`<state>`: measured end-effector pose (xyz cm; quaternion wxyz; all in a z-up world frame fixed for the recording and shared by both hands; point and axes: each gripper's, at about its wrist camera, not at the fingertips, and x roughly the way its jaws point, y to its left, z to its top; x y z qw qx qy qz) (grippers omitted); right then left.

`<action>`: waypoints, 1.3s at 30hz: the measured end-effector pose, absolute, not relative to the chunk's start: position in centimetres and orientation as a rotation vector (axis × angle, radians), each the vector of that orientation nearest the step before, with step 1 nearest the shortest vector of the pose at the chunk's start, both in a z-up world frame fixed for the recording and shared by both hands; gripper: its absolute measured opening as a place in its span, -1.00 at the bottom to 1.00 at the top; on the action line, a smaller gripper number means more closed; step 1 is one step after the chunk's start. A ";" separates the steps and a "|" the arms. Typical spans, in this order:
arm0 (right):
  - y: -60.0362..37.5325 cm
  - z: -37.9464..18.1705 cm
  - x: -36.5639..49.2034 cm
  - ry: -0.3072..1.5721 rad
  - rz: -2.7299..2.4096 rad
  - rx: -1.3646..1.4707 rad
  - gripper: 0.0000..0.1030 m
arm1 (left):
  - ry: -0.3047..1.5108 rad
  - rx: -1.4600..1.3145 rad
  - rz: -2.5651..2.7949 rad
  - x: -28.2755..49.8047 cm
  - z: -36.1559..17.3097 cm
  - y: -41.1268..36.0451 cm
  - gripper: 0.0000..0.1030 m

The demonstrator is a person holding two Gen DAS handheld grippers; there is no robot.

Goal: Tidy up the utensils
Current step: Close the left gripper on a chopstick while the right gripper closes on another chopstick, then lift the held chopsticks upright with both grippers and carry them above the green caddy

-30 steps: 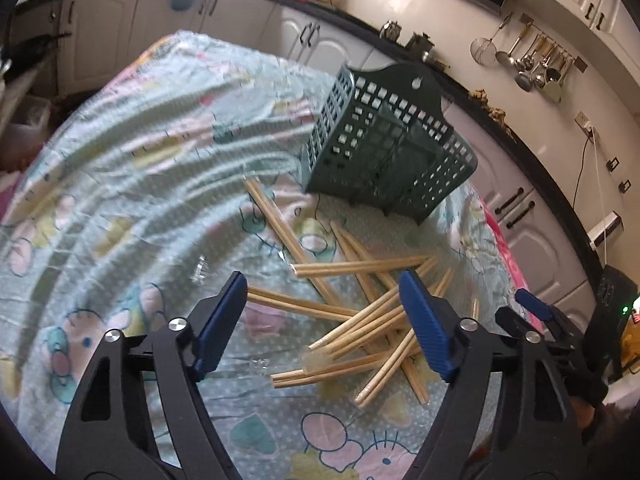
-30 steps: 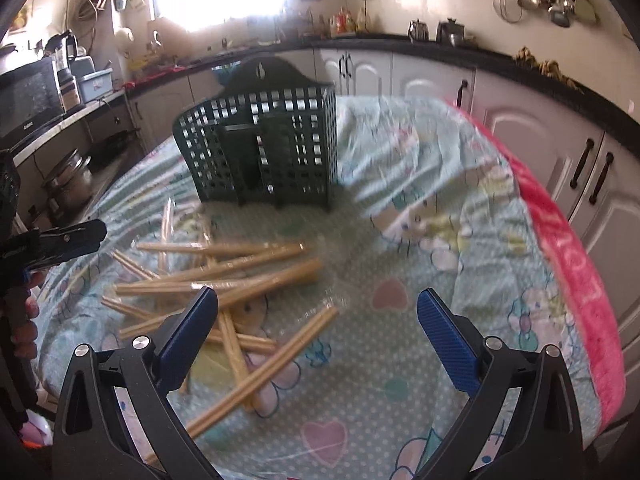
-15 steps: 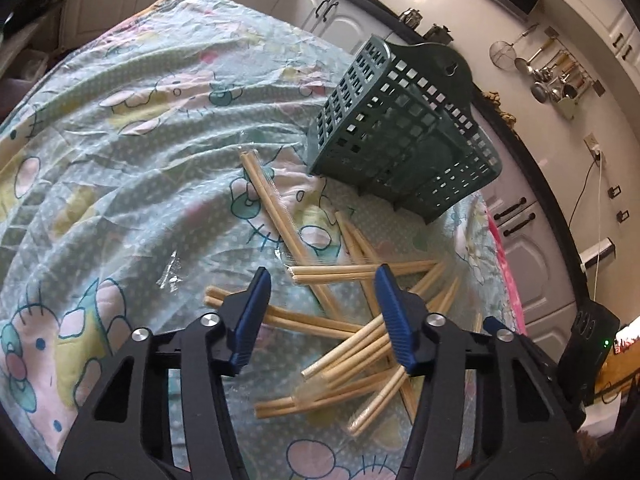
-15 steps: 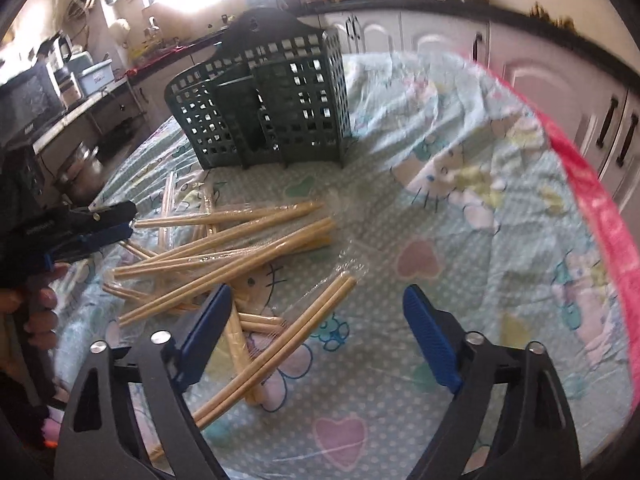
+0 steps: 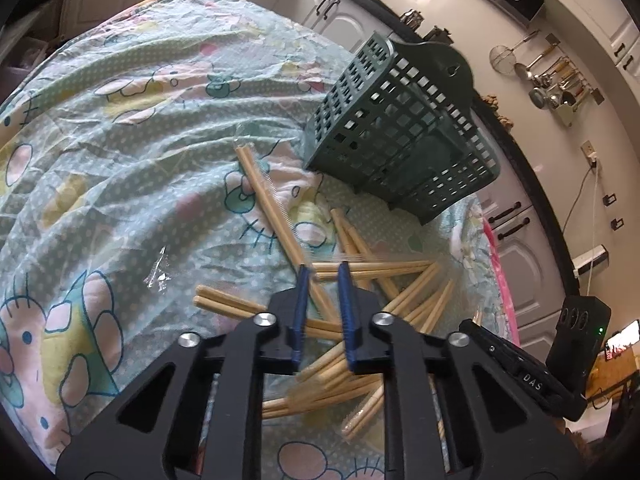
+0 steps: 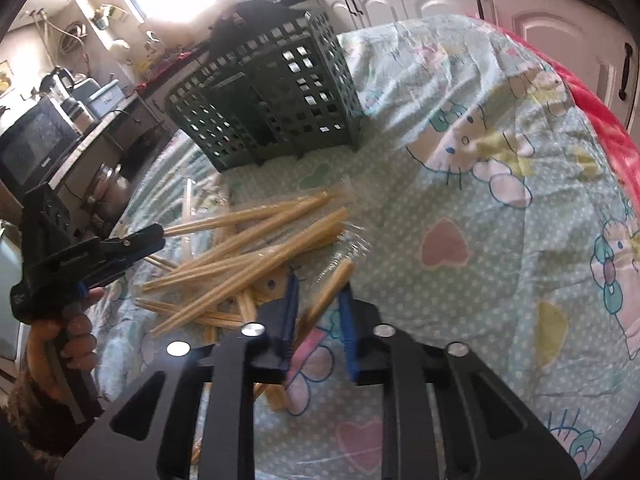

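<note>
Between the blue pads of the right gripper [image 6: 318, 304] sits one wrapped bamboo chopstick pair [image 6: 328, 294], apparently clamped as its jaws have just been closing. Beyond, the left gripper [image 5: 323, 276] has likewise closed onto a chopstick [image 5: 320, 300] in the scattered pile [image 5: 384, 292]. Farther ahead stands the dark green slotted plastic utensil basket [image 5: 404, 136].

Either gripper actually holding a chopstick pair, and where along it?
Both. Left gripper has closed on a wrapped chopstick pair near its end; right gripper on another pair near its upper end.
</note>
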<state>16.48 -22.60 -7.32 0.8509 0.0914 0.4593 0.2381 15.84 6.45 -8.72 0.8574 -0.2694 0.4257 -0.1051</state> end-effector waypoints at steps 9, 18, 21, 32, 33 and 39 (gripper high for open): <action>-21.0 -1.6 14.4 0.795 0.593 0.118 -0.81 | 0.793 -0.526 -0.278 15.2 -4.9 6.4 -0.92; -19.3 4.5 12.9 0.650 0.666 0.047 -0.88 | 0.699 -0.420 -0.282 15.0 -0.4 5.3 -0.94; -18.9 6.0 12.9 0.600 0.662 0.028 -0.88 | 0.677 -0.407 -0.294 15.0 0.8 5.0 -0.95; -19.5 10.0 13.7 0.467 0.615 0.028 -0.88 | 0.589 -0.343 -0.328 14.8 5.8 4.2 -0.95; -19.6 10.4 13.9 0.455 0.610 0.033 -0.88 | 0.581 -0.343 -0.333 14.8 6.3 4.2 -0.95; -20.3 12.5 14.8 0.380 0.582 0.057 -0.88 | 0.519 -0.327 -0.356 14.3 9.3 4.0 -0.95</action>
